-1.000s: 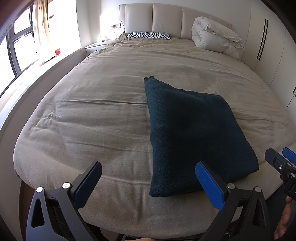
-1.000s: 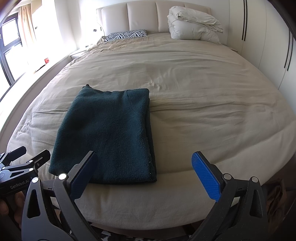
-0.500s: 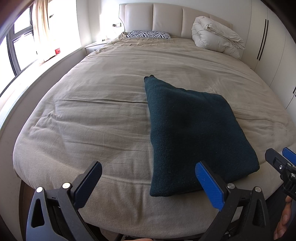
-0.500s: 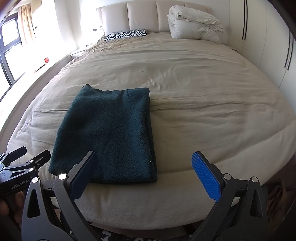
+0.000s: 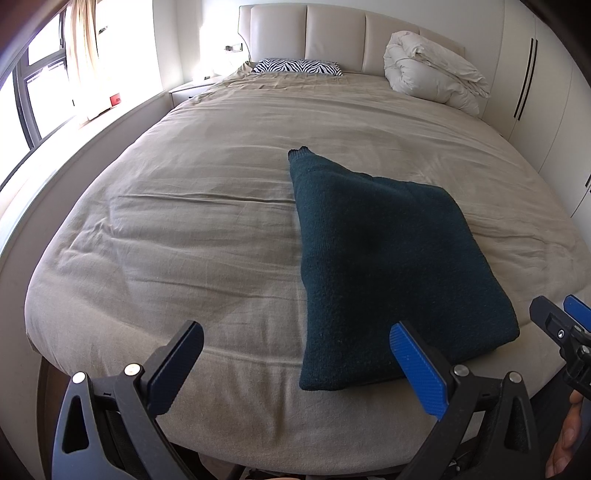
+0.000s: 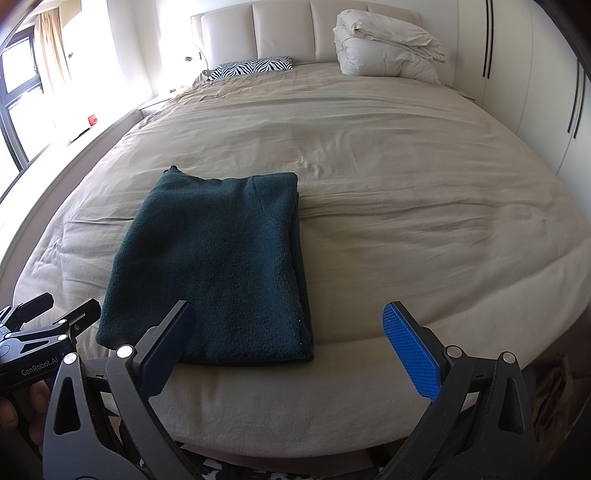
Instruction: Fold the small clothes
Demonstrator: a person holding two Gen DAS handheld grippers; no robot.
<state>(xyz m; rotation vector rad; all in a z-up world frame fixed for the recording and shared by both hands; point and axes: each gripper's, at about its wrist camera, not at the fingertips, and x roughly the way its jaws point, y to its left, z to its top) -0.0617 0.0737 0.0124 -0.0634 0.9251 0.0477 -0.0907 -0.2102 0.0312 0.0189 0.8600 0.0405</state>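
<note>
A wide bed (image 5: 192, 229) covered in a beige sheet fills both views from edge to edge, with a padded headboard (image 6: 280, 33) across the top of the frame. A bundled white duvet (image 5: 432, 70) sits in the upper right, and a zebra-print pillow (image 6: 251, 67) lies at upper centre.

The task's garment, a dark teal sweater (image 6: 221, 266), rests in the lower middle of the right wrist view and the lower right of the left wrist view, near the bed's front edge. It is already folded into a thick, roughly rectangular stack, with one small corner poking out at its far left.

The left gripper (image 5: 291, 365) and the right gripper (image 6: 288, 350) hang at the bottom of their frames, jaws spread wide apart and holding nothing, both clear of the cloth.

The folding looks finished or one fold short. A next move would likely be either a final halving, pinching the near edge with both claws, or tidying that stray corner.
</note>
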